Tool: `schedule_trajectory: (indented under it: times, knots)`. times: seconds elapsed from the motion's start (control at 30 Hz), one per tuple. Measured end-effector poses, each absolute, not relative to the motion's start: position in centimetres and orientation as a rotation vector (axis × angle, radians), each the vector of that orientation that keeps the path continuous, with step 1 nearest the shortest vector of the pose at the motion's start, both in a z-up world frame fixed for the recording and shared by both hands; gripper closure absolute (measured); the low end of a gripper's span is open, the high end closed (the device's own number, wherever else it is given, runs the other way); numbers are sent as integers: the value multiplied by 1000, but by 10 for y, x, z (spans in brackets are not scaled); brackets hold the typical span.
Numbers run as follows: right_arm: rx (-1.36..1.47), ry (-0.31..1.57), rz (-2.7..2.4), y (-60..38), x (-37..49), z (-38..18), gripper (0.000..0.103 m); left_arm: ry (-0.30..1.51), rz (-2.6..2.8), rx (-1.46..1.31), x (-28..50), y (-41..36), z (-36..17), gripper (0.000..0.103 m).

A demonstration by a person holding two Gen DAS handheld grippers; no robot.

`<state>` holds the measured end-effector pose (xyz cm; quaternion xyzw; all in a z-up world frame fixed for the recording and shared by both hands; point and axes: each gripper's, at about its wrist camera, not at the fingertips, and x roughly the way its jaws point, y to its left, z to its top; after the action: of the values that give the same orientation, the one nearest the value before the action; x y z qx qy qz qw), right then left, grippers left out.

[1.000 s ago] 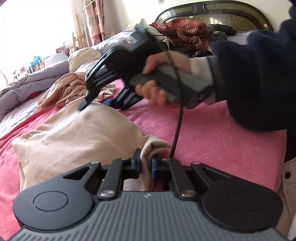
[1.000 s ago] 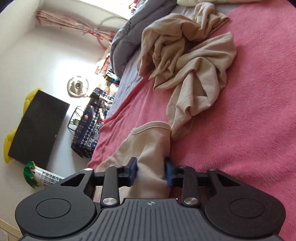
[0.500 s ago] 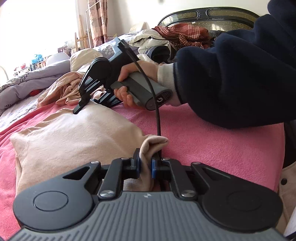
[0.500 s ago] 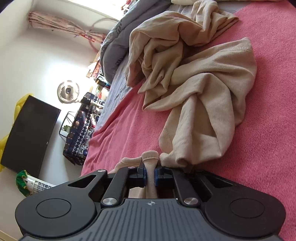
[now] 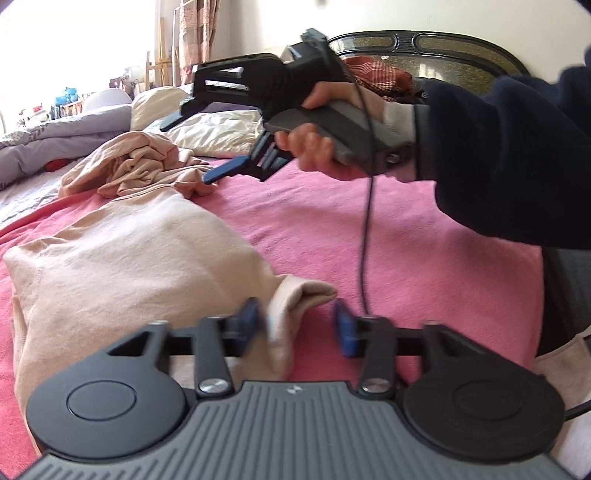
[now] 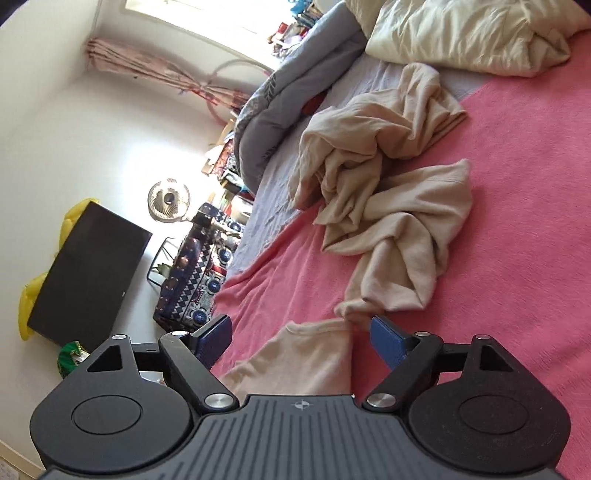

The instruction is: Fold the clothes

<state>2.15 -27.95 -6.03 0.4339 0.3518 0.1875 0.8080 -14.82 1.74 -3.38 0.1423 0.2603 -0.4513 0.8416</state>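
Observation:
A beige garment [image 5: 122, 258] lies folded over on the pink blanket [image 5: 388, 240]. Its near corner [image 5: 295, 295] sits loose between the blue pads of my left gripper [image 5: 297, 325], which is open. My right gripper [image 6: 301, 336] is open too, held just above the garment's far edge [image 6: 306, 354]; it also shows in the left wrist view [image 5: 221, 147], raised over the bed. The rest of the garment lies crumpled and twisted [image 6: 399, 236] beyond the right gripper.
A cream pillow [image 6: 461, 33] and a grey duvet [image 6: 295, 92] lie at the bed's far side. A plaid cloth [image 5: 380, 75] sits by the dark headboard [image 5: 461, 48]. A fan [image 6: 168, 201] and a black box [image 6: 85, 273] stand on the floor.
Both grippers have opened and let go of the garment. The right gripper has lifted and drawn back from the cloth; the folded corner now lies loose.

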Motion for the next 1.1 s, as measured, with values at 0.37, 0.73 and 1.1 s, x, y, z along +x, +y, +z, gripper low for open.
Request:
schedule_trajectory:
  times: [0.37, 0.73, 1.1]
  knots:
    - [694, 780, 350, -239, -96, -48, 33, 597, -821, 317, -205, 31, -8, 14]
    - [-88, 681, 250, -122, -145, -45, 27, 693, -152, 182, -183, 64, 24, 12]
    - [19, 699, 202, -144, -173, -53, 21, 727, -127, 262, -172, 35, 9, 11]
